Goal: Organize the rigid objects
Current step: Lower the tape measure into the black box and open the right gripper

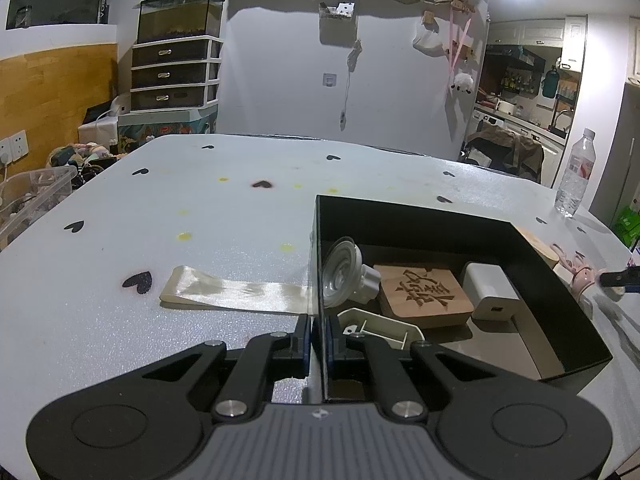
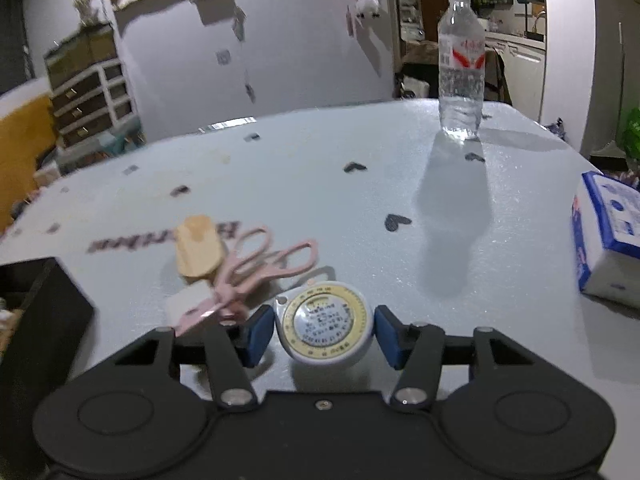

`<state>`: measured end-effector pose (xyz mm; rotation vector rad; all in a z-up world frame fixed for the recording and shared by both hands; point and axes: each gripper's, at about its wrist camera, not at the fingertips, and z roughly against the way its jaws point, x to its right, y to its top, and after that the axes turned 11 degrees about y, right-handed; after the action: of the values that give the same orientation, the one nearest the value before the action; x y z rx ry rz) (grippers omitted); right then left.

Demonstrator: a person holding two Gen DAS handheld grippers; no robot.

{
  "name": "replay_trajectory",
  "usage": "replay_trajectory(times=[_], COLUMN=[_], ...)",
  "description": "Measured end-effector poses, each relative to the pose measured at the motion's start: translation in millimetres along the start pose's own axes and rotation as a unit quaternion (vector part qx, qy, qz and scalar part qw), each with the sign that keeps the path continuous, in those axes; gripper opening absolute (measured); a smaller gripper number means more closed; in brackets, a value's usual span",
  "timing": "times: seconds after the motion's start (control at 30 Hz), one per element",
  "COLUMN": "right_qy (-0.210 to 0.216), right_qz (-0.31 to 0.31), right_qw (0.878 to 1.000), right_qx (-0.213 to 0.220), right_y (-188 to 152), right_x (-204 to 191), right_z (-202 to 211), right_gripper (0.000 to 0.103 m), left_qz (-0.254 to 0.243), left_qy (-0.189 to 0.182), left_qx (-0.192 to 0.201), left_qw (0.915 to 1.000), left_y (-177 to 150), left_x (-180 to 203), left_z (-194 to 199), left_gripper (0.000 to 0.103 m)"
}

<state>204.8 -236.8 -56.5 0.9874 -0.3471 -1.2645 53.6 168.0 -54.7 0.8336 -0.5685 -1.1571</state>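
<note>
The left gripper [image 1: 319, 340] is showing black linkage arms with silver pivot screws, round embossed discs at both sides, a ribbed grey centre panel carrying one small screw, and blue pads on narrow black fingers. The right gripper [image 2: 324, 334] is looking alike: black body, silver screws, broad blue pads [image 2: 256, 334], darker centre panel

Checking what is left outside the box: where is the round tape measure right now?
In the right wrist view, the round tape measure sits between the right gripper's blue pads, right of the pink scissors; the black box is far left.
</note>
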Motion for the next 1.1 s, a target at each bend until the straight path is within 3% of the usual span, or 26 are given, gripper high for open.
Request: replay_trajectory(times=[0.23,0.43,0.57,0.67,0.83,0.9,1.1], right_qy=[0.11,0.219,0.262,0.276,0.263,0.247,0.21], right_qz=[0.055,0.134,0.191,0.217,0.255,0.257,0.271], right_qw=[0.992,0.966,0.944,0.929,0.909,0.906,0.906], right_qx=[0.017,-0.017,-0.064,-0.114,-0.199,-0.228,-0.249], right_y=[7,20,21,15,-2,-5,-7], right_x=[-61,-137,-183,-207,-233,-237,-250], right_z=[33,28,9,-12,-49,-62,-73], right_gripper=[0.056,0.056,0.056,0.056,0.056,0.056,0.056], left_qz=[-0.002,-0.002,0.001,0.001,0.003,0.004,0.005], left_qy=[-0.001,-0.005,-0.007,-0.007,-0.009,-0.009,-0.014], left_qx=[-0.001,-0.007,-0.011,-0.014,-0.016,-0.016,-0.019], left_qw=[1.0,1.0,0.9999,0.9999,0.9998,0.9998,0.9997], left_y=[1,4,4,5,5,5,5], left_x=[0,0,-2,-2,-3,-3,-4], left_z=[2,2,1,0,-1,-1,-1], left_gripper=[0.007,0.007,0.007,0.008,0.008,0.008,0.009])
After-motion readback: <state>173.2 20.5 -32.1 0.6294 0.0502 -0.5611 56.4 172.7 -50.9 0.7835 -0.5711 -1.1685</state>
